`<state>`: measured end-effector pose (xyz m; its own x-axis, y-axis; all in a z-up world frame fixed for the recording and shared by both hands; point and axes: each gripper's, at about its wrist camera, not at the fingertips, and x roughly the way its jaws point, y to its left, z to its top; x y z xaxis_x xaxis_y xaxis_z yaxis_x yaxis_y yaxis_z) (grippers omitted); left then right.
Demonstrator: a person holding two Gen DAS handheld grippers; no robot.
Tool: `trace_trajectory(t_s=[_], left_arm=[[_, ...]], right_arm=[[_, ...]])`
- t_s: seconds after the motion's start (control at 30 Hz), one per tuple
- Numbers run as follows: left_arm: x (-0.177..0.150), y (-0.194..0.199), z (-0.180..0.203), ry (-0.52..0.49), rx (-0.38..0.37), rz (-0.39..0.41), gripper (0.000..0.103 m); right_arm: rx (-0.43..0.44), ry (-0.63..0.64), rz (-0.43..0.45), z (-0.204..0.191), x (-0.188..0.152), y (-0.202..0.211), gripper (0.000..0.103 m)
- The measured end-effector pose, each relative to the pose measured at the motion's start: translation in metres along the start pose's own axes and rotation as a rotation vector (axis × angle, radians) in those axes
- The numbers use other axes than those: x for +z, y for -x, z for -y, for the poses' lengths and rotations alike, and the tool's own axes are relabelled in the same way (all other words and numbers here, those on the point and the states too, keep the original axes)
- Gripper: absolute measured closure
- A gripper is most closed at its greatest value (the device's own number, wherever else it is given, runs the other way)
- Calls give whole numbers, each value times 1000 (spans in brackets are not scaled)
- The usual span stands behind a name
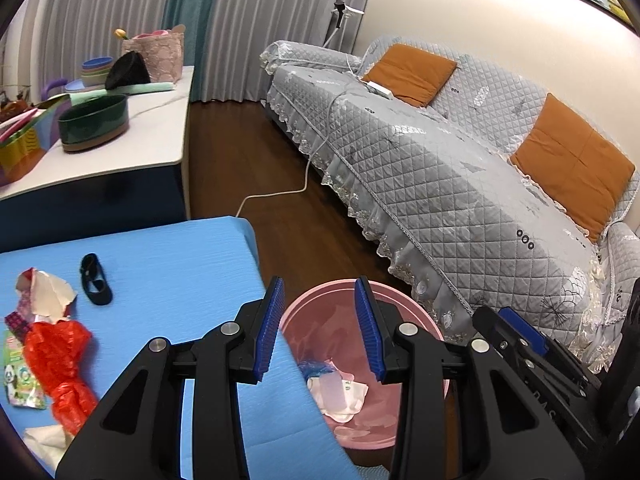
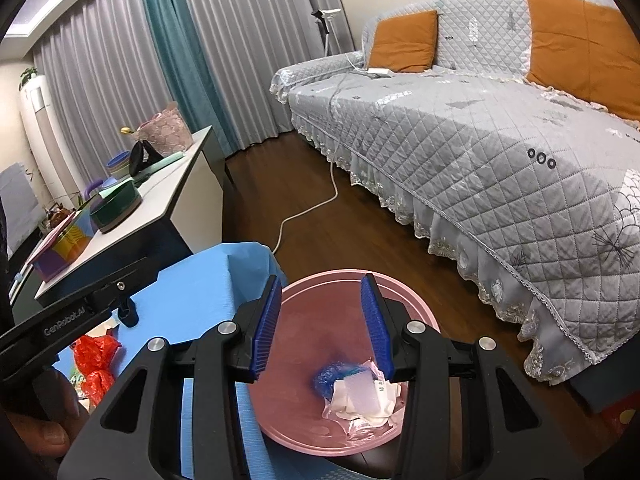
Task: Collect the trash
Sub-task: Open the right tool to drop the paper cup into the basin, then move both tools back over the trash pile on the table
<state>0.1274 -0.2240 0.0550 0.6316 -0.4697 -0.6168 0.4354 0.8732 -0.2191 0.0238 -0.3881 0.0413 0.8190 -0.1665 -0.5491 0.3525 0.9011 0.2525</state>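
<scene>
A pink bin (image 1: 316,300) stands on the floor beside the blue-covered table (image 1: 168,272). It holds white wrappers (image 1: 340,394) and a blue plastic wad (image 2: 334,376). My left gripper (image 1: 320,328) is open and empty over the table's edge and the bin. My right gripper (image 2: 322,328) is open and empty above the bin (image 2: 304,360). On the table lie a red plastic bag (image 1: 60,364), torn white paper (image 1: 50,294), a green panda packet (image 1: 18,376), a white tissue (image 1: 42,440) and a black shoe-shaped item (image 1: 95,280).
A grey quilted sofa (image 1: 440,168) with orange cushions (image 1: 572,164) runs along the right. A white cable (image 1: 280,192) trails over the dark wood floor. A white-topped side table (image 1: 120,160) with bowls and a basket stands behind the blue table.
</scene>
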Motion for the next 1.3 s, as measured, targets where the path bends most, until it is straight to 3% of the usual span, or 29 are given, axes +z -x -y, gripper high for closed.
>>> trace_trajectory(t_s=[0.67, 1.3], left_arm=[[-5, 80, -62, 40, 78, 85, 66], [-35, 176, -205, 216, 281, 175, 66]], right_arm=[[41, 87, 81, -48, -7, 30, 61], [241, 231, 46, -159, -38, 30, 61]])
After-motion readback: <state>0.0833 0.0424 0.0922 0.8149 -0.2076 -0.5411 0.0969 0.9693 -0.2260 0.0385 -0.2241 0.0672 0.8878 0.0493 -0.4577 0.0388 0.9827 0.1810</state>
